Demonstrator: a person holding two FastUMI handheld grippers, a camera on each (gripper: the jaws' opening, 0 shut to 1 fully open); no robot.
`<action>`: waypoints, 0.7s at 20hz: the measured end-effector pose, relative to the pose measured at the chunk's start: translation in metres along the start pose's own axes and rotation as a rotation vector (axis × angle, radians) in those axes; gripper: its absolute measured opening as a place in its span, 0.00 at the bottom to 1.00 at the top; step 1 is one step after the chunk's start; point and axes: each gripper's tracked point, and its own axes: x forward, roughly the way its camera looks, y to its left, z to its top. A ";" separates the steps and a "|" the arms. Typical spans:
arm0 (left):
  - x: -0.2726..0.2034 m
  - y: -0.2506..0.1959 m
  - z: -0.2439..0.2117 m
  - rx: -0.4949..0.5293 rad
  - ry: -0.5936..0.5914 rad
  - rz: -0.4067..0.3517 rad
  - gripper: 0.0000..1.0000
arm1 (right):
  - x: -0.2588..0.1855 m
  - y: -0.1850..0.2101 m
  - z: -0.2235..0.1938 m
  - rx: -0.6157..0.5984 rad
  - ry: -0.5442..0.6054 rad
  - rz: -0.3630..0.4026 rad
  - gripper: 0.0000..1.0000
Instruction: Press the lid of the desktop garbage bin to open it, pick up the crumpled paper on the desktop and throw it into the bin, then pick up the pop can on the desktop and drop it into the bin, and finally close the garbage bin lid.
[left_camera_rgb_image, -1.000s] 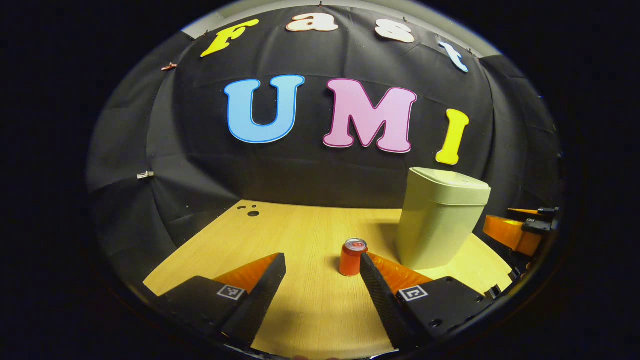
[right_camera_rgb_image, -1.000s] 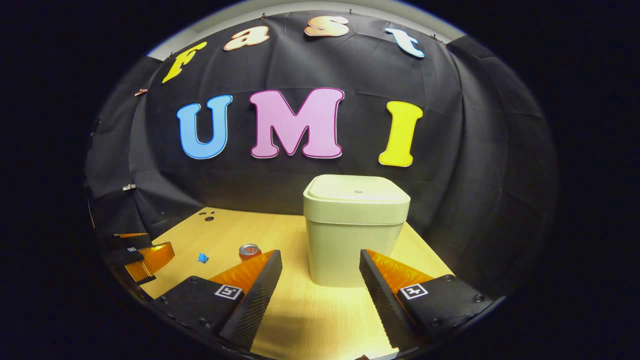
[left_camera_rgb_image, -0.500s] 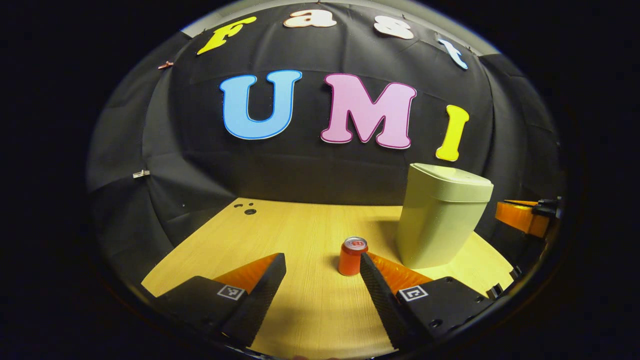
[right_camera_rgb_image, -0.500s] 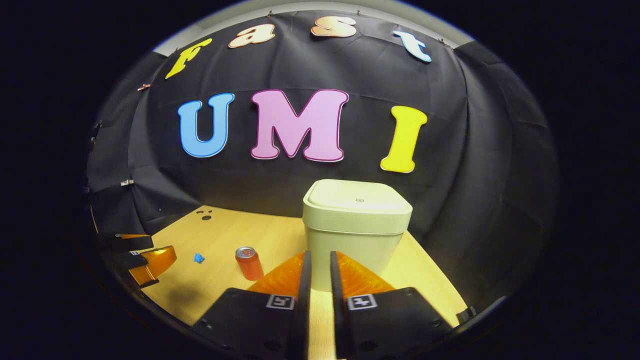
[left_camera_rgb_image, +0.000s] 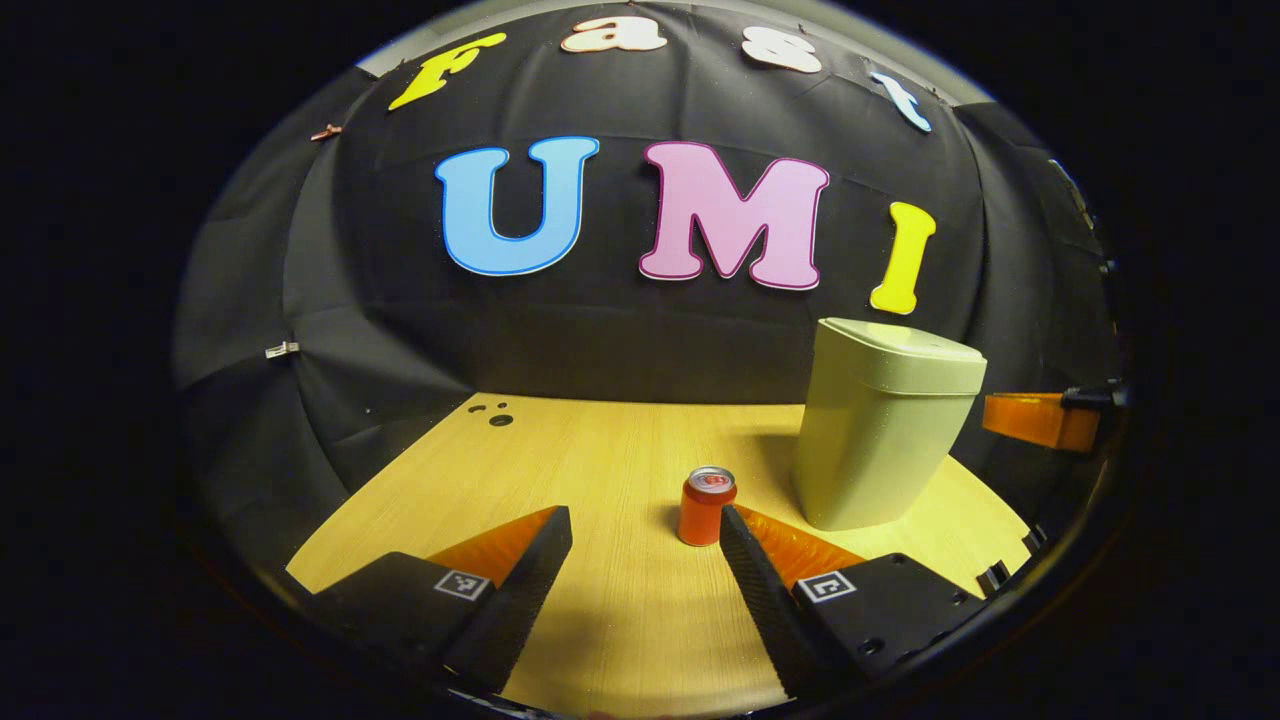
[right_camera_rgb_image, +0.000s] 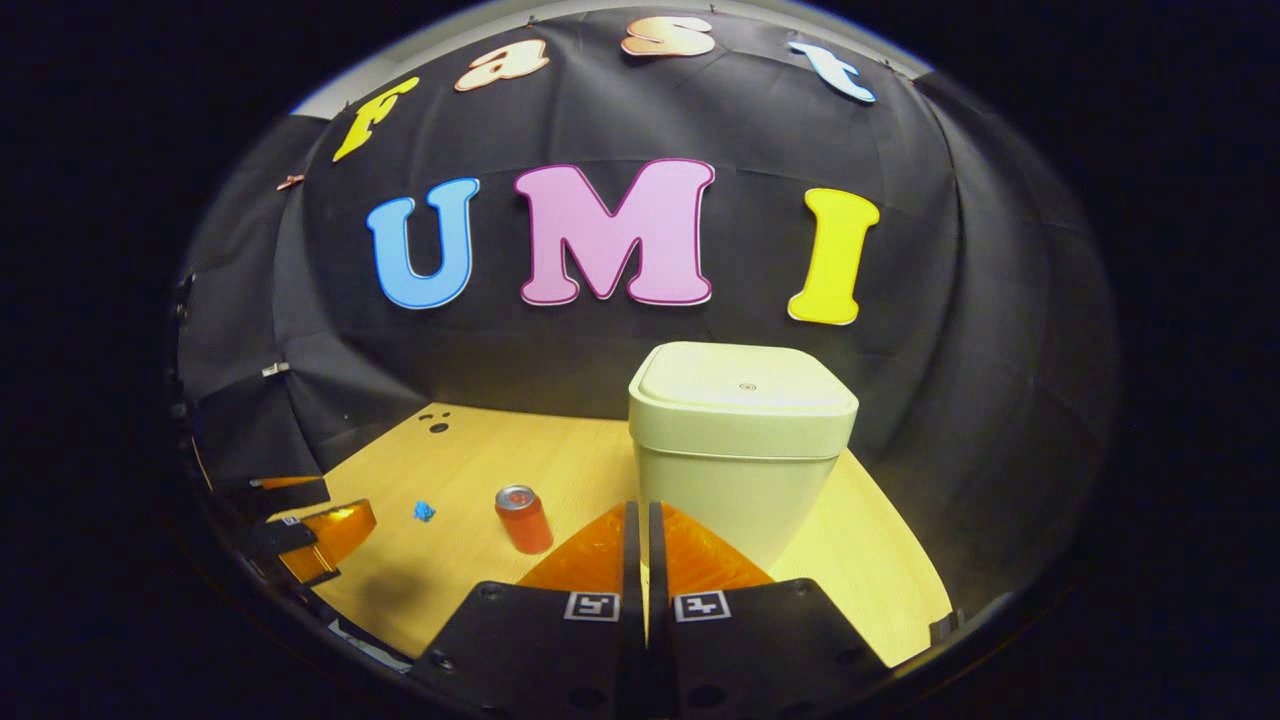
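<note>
Right gripper (right_camera_rgb_image: 640, 520): jaws drawn together, nothing between them, only a thin slit left. It points at the front wall of the garbage bin (right_camera_rgb_image: 738, 455), apart from it. Bin lid (right_camera_rgb_image: 745, 380) down and flat.

Left gripper (left_camera_rgb_image: 645, 525): jaws wide apart, holding nothing, above the wooden desktop (left_camera_rgb_image: 600, 470). Pop can (left_camera_rgb_image: 705, 507) stands upright just beyond its right fingertip; contact cannot be judged. Bin stands past the can, toward the desktop's far right corner.

Right gripper view: crumpled paper (right_camera_rgb_image: 424, 511), small and blue, lies on the desktop left of the can, near the left edge.

Small dark holes (left_camera_rgb_image: 493, 416) mark the desktop's far left corner. Black cloth wall (left_camera_rgb_image: 620, 340) closes the booth behind.

Left gripper view: the right gripper at the right edge, beside the bin.
</note>
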 end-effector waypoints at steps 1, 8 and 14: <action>0.000 0.001 0.001 0.003 0.001 0.002 0.96 | 0.001 -0.002 0.007 0.001 -0.008 -0.005 0.05; -0.002 0.001 -0.006 -0.008 0.016 0.014 0.96 | 0.022 -0.018 0.049 0.024 -0.042 -0.012 0.05; -0.006 0.012 -0.009 -0.003 0.023 0.062 0.96 | 0.055 -0.045 0.091 0.006 -0.105 -0.051 0.05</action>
